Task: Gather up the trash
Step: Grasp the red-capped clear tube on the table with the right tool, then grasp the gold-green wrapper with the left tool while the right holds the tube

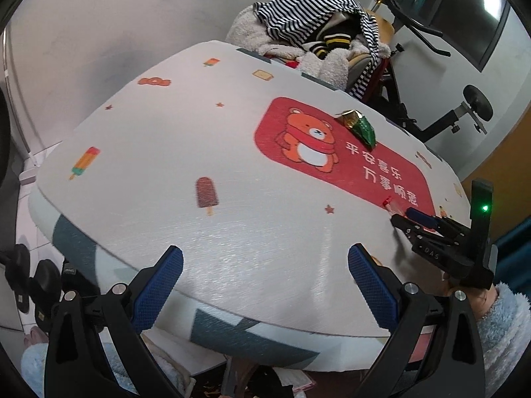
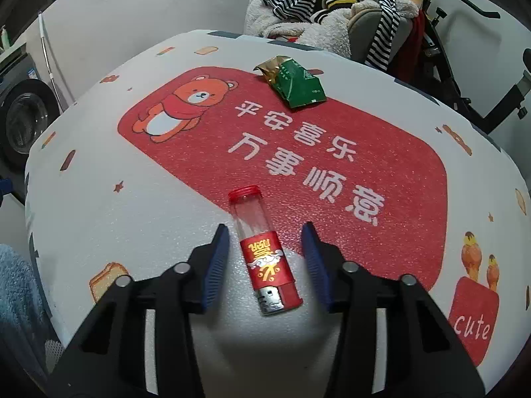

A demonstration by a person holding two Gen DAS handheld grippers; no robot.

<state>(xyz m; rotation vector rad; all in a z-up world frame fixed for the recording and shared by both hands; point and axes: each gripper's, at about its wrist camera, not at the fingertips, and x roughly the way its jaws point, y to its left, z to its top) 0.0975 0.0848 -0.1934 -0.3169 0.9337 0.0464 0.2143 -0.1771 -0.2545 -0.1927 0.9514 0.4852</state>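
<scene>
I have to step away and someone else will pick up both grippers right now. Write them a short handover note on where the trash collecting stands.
Right gripper: open, low over the table, fingers on either side of the red lighter but not touching it.
Left gripper: open, empty, at the near edge of the table.
Lighter: lying flat at the near edge of the red bear panel, metal end toward the gripper.
Green and gold wrapper: crumpled, at the far edge of the red panel, untouched.
Done: nothing collected yet. No bin shows in either view.
Left: close on the lighter, bin it, then fetch the wrapper.
</scene>
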